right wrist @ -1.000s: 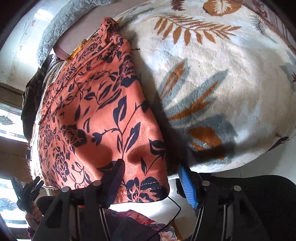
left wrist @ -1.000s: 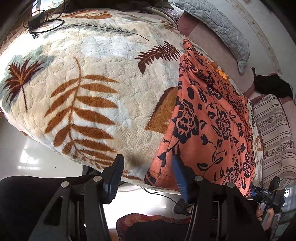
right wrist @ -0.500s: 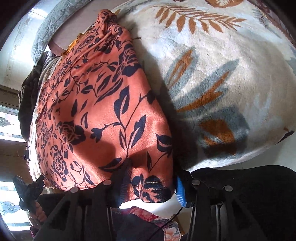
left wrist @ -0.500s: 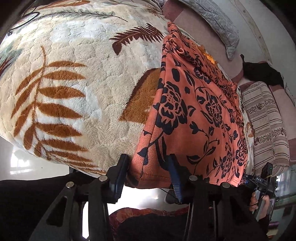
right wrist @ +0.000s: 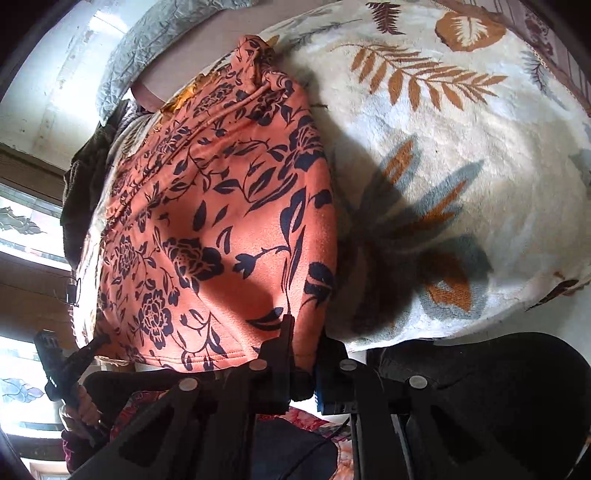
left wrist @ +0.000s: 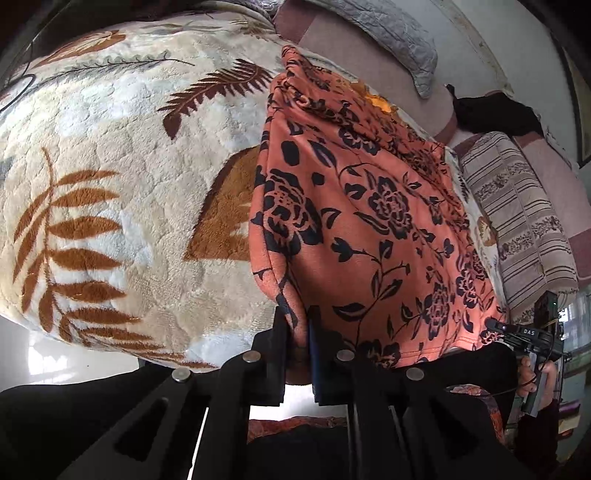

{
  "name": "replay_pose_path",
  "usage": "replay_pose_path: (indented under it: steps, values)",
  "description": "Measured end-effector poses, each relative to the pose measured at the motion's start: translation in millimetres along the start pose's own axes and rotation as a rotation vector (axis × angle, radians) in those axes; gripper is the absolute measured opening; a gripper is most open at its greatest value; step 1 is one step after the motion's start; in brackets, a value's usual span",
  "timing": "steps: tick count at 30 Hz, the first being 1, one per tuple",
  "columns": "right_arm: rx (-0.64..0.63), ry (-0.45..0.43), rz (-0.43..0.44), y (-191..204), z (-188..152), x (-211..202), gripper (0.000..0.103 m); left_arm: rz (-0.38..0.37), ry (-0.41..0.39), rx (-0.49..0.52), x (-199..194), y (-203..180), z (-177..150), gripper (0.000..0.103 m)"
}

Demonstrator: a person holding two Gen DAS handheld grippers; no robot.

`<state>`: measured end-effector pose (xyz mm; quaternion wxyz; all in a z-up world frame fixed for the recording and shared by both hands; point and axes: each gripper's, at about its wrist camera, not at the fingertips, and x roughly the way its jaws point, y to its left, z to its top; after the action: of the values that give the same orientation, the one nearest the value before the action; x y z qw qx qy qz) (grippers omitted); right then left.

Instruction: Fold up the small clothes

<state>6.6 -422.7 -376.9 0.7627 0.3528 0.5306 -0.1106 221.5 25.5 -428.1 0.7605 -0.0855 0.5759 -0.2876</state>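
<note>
An orange garment with a dark floral print (left wrist: 369, 221) lies flat on a cream leaf-patterned blanket (left wrist: 110, 147), its hem hanging over the near edge. My left gripper (left wrist: 297, 321) is at the hem's left corner, its jaws closing with the fabric pinched between the pads. In the right wrist view the same garment (right wrist: 221, 206) fills the left half, and my right gripper (right wrist: 304, 332) is shut on the hem's right corner. Each view shows the other gripper in a hand at the opposite corner, the right one (left wrist: 532, 339) and the left one (right wrist: 70, 365).
A grey quilted pillow (left wrist: 399, 33) and a dark cloth (left wrist: 495, 110) lie at the far side. A striped cushion (left wrist: 517, 214) sits to the right of the garment. Pale floor (left wrist: 55, 354) shows below the blanket's edge. Windows (right wrist: 22, 221) are at the left.
Both grippers moved in on the hem corners and closed: the fabric that lay between open jaws is now pinched. The right gripper has lifted its corner slightly.
</note>
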Motion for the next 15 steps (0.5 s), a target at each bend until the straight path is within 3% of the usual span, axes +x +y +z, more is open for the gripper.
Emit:
replay_pose_path:
  steps: [2, 6, 7, 8, 11, 15]
  values:
    - [0.003, 0.025, -0.01, -0.9, 1.8, 6.6, 0.012, 0.028, 0.036, -0.024, 6.8, 6.5, 0.4, 0.036]
    - [0.035, 0.087, -0.02, -15.2, 1.5, 23.9, 0.013, -0.022, 0.034, -0.002, 10.5, 1.6, 1.1, 0.039]
    - [0.036, 0.091, -0.029, -16.0, 1.3, 27.4, 0.013, -0.036, 0.036, -0.005, 11.1, 1.1, 1.7, 0.032]
    - [0.037, 0.096, -0.033, -17.1, 0.7, 29.9, 0.013, -0.053, 0.041, -0.008, 11.9, 0.3, 2.7, 0.009]
    - [0.01, 0.085, -0.002, -15.0, 0.6, 26.1, 0.01, -0.084, 0.029, -0.003, 7.6, -2.1, 6.9, 0.007]
    - [-0.023, 0.022, 0.06, -9.1, 8.3, -3.8, 0.008, -0.22, -0.041, -0.032, -19.9, -3.8, 22.1, 0.007]
